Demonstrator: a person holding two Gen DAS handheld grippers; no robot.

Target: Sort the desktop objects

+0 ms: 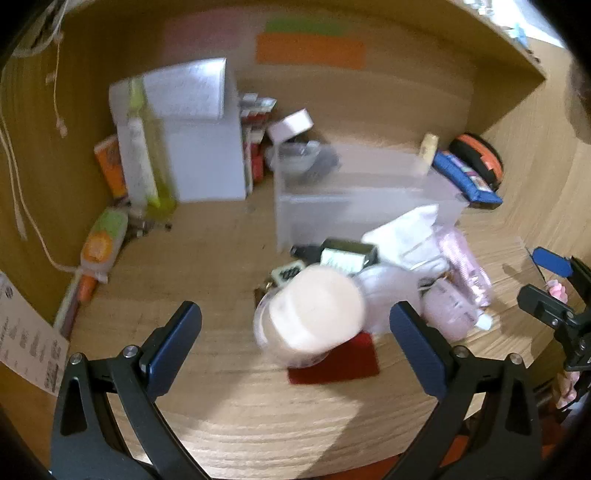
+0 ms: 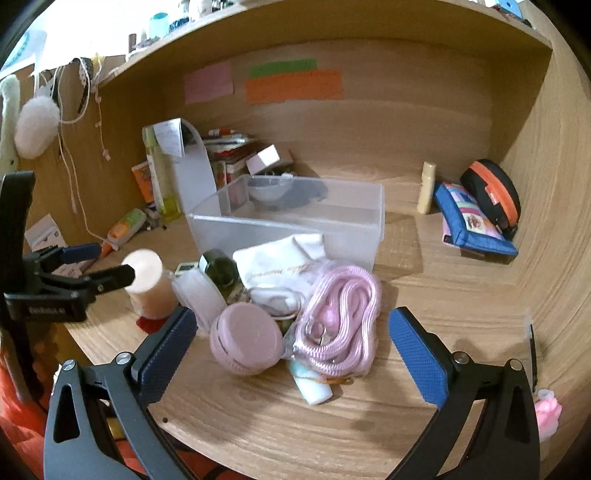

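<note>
Both grippers stand wide and empty: the left gripper (image 1: 295, 325) frames the peach-lidded jar (image 1: 314, 314) on the desk (image 1: 221, 406); lower squarely around it before closing, avoiding neighbouring clutter beside the clear bin (image 2: 295, 221).

The counter (image 2: 424, 295) is pale wood-grain, set in an alcove of the same wood with a back panel (image 2: 399, 122) and a side wall (image 2: 546, 206) on the right. Pink (image 2: 209, 82), green (image 2: 282, 68) and orange (image 2: 293, 86) paper notes are stuck on the back panel. A shelf edge (image 2: 332, 18) runs overhead, with bright light above it at upper left. Cords (image 2: 72, 173) hang down the left wall
</note>
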